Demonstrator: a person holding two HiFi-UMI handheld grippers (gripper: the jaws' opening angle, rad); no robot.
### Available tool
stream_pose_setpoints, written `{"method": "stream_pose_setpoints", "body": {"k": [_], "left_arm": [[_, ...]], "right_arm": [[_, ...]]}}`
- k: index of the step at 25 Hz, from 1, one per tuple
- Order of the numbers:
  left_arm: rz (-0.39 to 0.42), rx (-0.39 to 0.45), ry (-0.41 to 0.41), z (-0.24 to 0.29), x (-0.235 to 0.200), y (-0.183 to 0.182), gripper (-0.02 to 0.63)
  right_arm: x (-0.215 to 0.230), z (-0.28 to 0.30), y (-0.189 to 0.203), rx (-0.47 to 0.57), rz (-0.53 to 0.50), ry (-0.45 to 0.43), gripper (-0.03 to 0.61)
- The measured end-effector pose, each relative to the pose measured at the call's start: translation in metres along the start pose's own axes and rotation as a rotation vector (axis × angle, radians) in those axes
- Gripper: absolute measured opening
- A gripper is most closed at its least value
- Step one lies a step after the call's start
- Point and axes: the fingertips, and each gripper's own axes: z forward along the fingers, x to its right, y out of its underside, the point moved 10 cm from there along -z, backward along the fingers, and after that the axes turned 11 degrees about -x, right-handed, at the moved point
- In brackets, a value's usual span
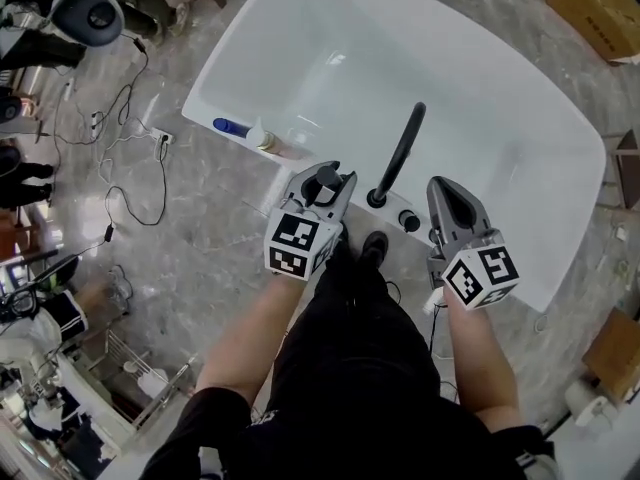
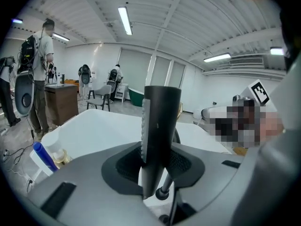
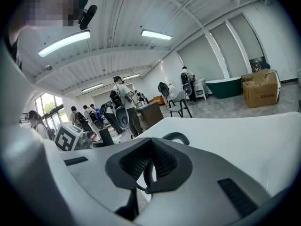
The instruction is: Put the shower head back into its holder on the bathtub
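Underneath, a glossy white bathtub (image 1: 330, 58) with rounded corners sits on the veined grey floor. At its near rim, the left gripper (image 1: 322, 183) is half closed on the shower head (image 2: 161, 121), a smooth dark tapering handle with a ribbed pale strip, held upright. The right gripper (image 1: 446, 190) is closed and empty. Between them rises a curved black tubular spout (image 1: 400, 153).
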Motion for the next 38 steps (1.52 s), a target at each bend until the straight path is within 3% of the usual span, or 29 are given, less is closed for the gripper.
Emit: {"method": "stream_pose_setpoints", "body": {"k": [7, 16, 31, 38], "left_arm": [[-0.025, -0.005, -0.041, 0.025, -0.012, 0.028, 0.132], [-0.035, -0.044, -0.036, 0.065, -0.027, 0.058, 0.133], [-0.003, -0.156, -0.022, 0.103, -0.033, 0.095, 0.137], [0.029, -0.164, -0.014, 0.111, -0.031, 0.092, 0.137]], "right_arm": [[0.019, 0.003, 0.034, -0.018, 0.036, 0.005, 0.014], [0.035, 0.022, 0.056, -0.021, 0.045, -0.011, 0.014], [0.047, 0.027, 0.065, -0.042, 0.086, 0.000, 0.014], [0.048, 0.023, 0.062, -0.034, 0.102, 0.014, 0.014]]}}
